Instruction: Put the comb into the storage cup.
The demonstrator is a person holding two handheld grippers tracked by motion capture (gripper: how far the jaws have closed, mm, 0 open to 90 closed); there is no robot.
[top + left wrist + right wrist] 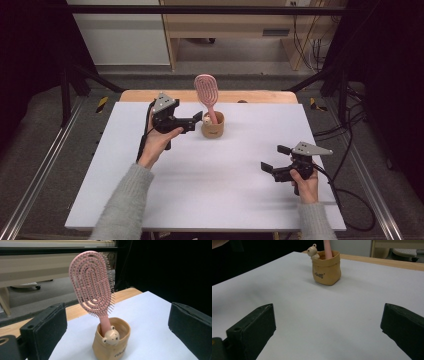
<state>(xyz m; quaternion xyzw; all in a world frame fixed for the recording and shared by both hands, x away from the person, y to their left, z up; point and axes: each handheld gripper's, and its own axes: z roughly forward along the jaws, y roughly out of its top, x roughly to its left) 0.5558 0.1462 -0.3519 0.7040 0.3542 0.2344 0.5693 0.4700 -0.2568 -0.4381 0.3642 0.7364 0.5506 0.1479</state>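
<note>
A pink oval plastic hairbrush stands handle-down in a small tan bag-shaped holder with a bear figure, near the white table's far edge. The left gripper gapes wide just beside the holder; the right gripper, jaws wide and holding nothing, hovers well apart.

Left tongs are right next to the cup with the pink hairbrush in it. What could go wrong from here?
1. The pink hairbrush stands tall and tilted in the small tan holder, so a sideways pull could tip the holder.
2. The left tongs, open beside the holder, could knock it over the nearby back edge of the white board.
3. The right tongs wait far away, unable to steady it.
</note>
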